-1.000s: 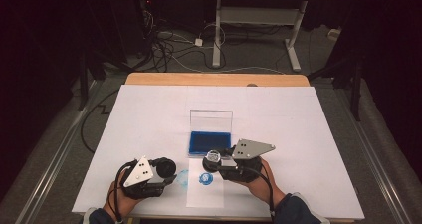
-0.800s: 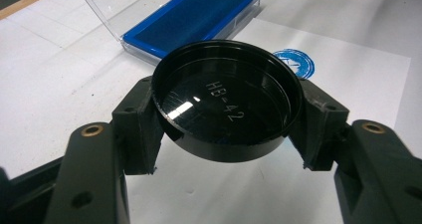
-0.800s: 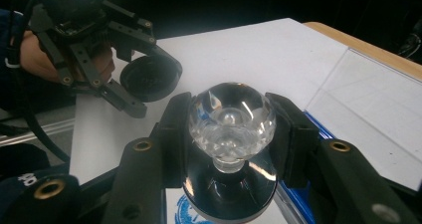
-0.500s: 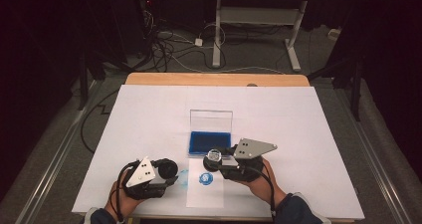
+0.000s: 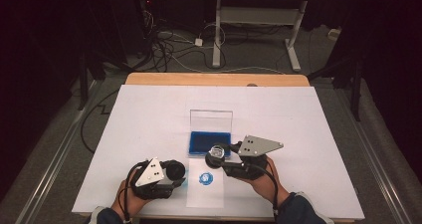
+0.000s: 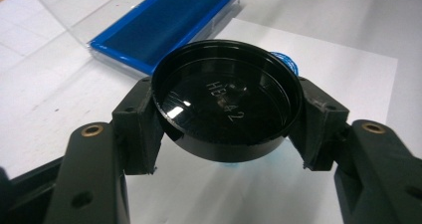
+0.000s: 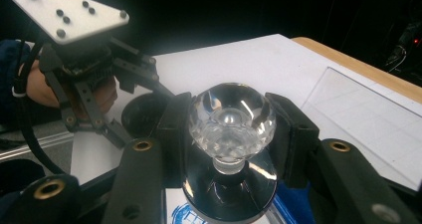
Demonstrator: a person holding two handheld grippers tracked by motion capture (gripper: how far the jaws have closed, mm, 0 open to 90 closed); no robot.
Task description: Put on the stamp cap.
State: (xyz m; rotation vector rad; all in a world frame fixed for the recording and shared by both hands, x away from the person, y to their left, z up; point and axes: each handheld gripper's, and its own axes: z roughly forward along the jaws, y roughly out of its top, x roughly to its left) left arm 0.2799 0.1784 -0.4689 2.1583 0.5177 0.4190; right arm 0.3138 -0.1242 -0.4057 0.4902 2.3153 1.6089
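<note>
Black cap (image 6: 226,112), one crystal-knobbed stamp (image 7: 231,119)

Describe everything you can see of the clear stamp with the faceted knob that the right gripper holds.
The stamp looks like clear glass or acrylic: a faceted ball knob on a short neck above a round, flat base. It stands upright, clamped at the knob between the two jaws of the right gripper. Its base hangs just above the blue round print on the white paper sheet, near the blue ink pad; whether it touches the paper I cannot tell.

Open ink pad (image 5: 210,141) blocks ahead of both claws; table sides (image 5: 318,134) lie free.
</note>
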